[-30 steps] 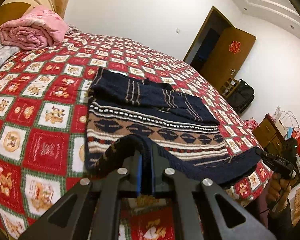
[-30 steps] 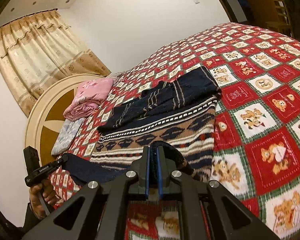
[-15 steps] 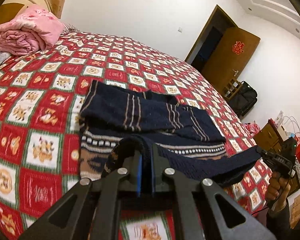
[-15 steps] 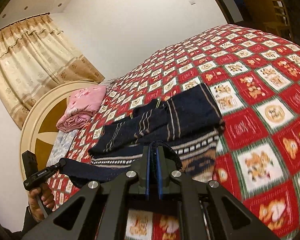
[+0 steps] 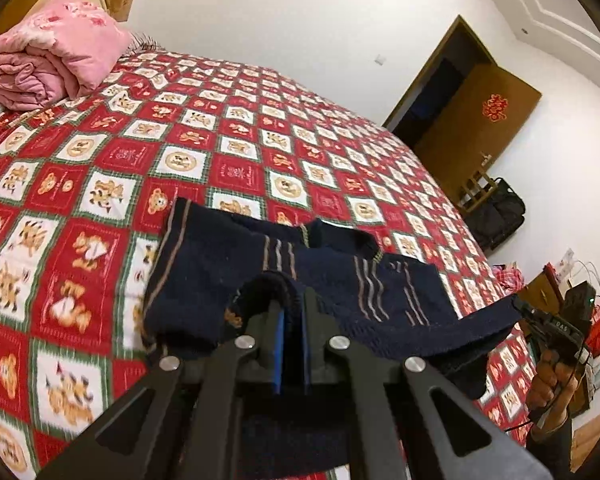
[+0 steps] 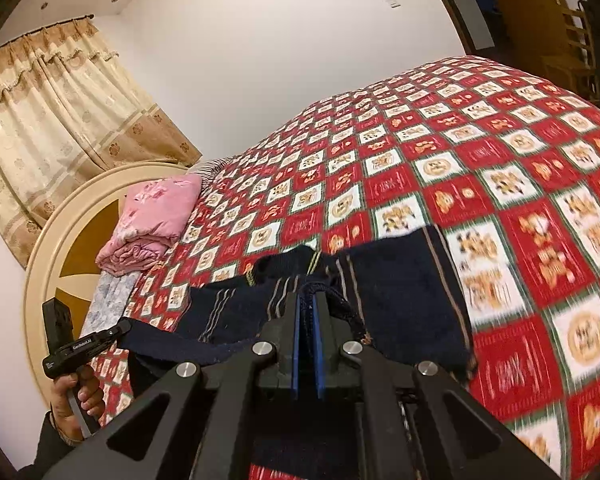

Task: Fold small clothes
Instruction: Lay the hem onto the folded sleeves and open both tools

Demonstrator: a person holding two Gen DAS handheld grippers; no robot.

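Observation:
A dark navy knitted sweater (image 5: 204, 264) with thin tan stripes lies on the red patchwork quilt (image 5: 100, 152). My left gripper (image 5: 291, 304) is shut on one corner of its hem, which loops over the fingertips. At the right of the left wrist view, a hand holds my right gripper (image 5: 518, 304), shut on the hem's other corner. The hem stretches taut between the two, lifted over the folded sleeves. In the right wrist view the sweater (image 6: 400, 280) lies ahead, the right gripper (image 6: 308, 300) pinches the hem, and the left gripper (image 6: 126, 324) shows at the left.
A folded pink blanket (image 5: 52, 60) lies by the round headboard (image 6: 60, 240), with curtains (image 6: 60, 120) behind. The quilt (image 6: 500, 160) stretches beyond the sweater. An open brown door (image 5: 476, 128), a black bag (image 5: 496, 216) and cluttered furniture stand past the bed's right side.
Both grippers carried the hem forward over the sweater. The brown patterned band visible earlier is now covered, and only the navy sleeves show ahead.

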